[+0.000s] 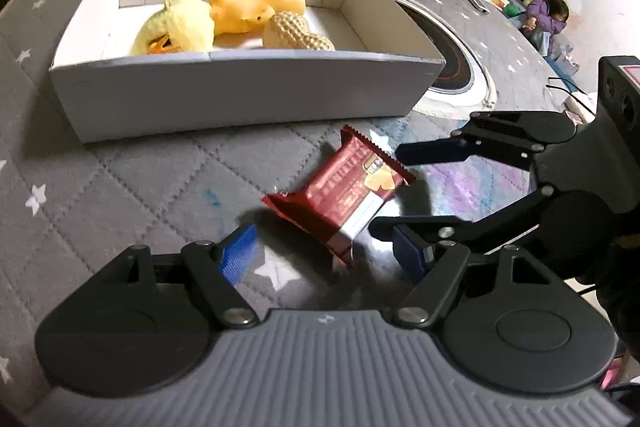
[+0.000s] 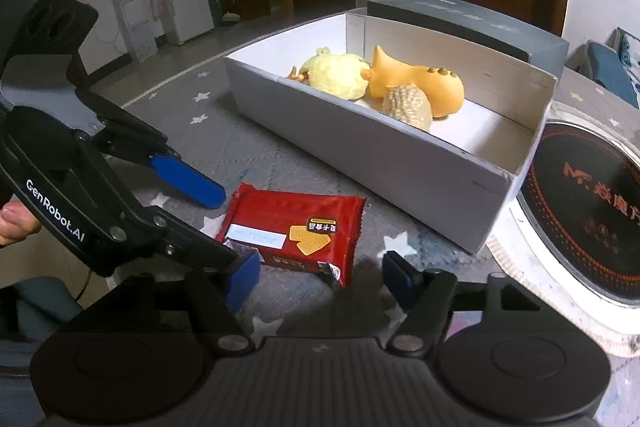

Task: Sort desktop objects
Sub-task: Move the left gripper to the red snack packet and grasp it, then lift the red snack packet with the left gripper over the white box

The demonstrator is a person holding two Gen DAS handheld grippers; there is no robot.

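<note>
Centrally, a red wafer packet [image 2: 294,233] is lying on the grey star-quilted tablecloth [image 1: 120,187], just in front of the white box [image 1: 240,99] holding a yellow duck toy [image 1: 180,25], an orange toy [image 1: 256,5] and a peanut toy [image 1: 296,35]. Left gripper [image 1: 326,261] and right gripper [image 2: 320,281] are both standing open, flanking the packet without pressing it.

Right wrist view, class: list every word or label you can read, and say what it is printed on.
"GenRobot.AI": on the left gripper, along its arm.
"Mr.": on the round black cooktop; the characters after it are cut off.
Red snack packet: characters and white label too blurred.
Grey box lid: print too faint.
</note>
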